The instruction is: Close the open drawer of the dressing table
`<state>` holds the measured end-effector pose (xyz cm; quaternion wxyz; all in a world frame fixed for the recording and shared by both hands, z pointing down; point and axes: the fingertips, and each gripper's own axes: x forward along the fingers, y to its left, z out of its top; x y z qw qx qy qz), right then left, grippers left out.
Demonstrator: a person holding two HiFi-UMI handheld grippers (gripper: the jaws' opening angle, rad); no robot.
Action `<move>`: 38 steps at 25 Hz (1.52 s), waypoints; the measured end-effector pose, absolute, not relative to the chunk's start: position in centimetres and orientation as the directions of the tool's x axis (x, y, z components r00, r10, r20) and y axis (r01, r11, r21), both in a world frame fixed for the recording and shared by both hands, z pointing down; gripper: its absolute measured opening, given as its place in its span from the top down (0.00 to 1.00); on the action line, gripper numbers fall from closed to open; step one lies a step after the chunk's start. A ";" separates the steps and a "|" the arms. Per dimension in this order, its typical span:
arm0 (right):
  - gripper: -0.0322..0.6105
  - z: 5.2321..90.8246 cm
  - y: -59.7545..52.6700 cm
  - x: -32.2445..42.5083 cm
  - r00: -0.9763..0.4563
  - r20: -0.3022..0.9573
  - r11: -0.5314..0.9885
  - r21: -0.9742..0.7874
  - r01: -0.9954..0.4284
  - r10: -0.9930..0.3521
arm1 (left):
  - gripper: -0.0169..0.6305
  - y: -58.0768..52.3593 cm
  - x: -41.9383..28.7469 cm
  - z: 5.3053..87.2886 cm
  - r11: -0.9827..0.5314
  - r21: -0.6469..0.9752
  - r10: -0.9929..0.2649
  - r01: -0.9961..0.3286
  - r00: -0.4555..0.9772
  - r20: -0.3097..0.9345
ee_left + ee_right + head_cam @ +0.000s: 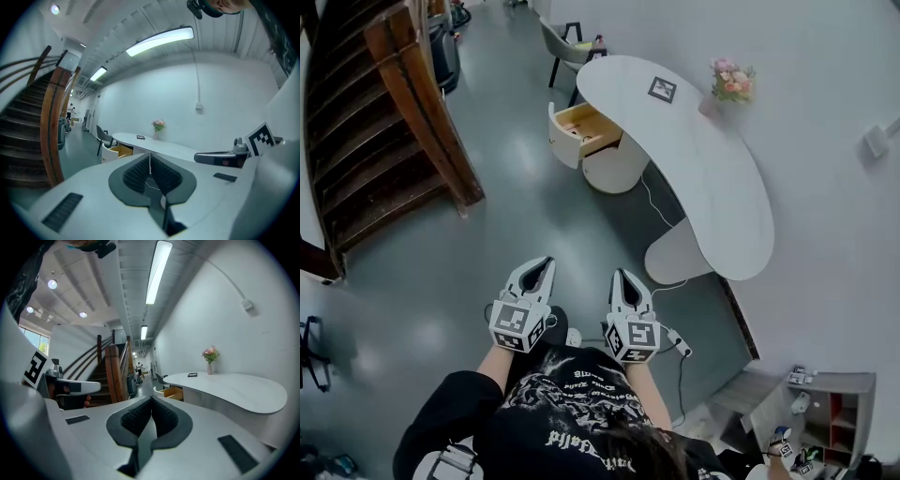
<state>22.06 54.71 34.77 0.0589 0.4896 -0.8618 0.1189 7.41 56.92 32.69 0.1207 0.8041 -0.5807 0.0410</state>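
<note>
A white curved dressing table [712, 169] stands along the right wall, a good way ahead of me. Its drawer [581, 128] hangs open at the far left end, showing a wooden inside; the drawer [118, 151] and drawer [172, 392] also show small in both gripper views. My left gripper [546, 264] and right gripper [622, 276] are held side by side over the floor, far short of the table. Both are shut with nothing between the jaws. The left gripper [150, 161] and right gripper [151, 404] point toward the table.
A wooden staircase [384, 122] with a heavy post rises on the left. A chair [567, 47] stands beyond the table's far end. A vase of flowers [731, 80] and a marker card [662, 90] sit on the tabletop. A cable [661, 211] trails on the floor. A shelf unit [830, 412] stands at lower right.
</note>
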 end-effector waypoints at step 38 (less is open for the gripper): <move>0.91 37.5 30.6 9.0 -0.452 0.279 0.417 -0.178 -0.891 -0.847 | 0.93 30.8 -6.9 36.3 -0.373 0.188 -0.872 -0.909 0.412 0.265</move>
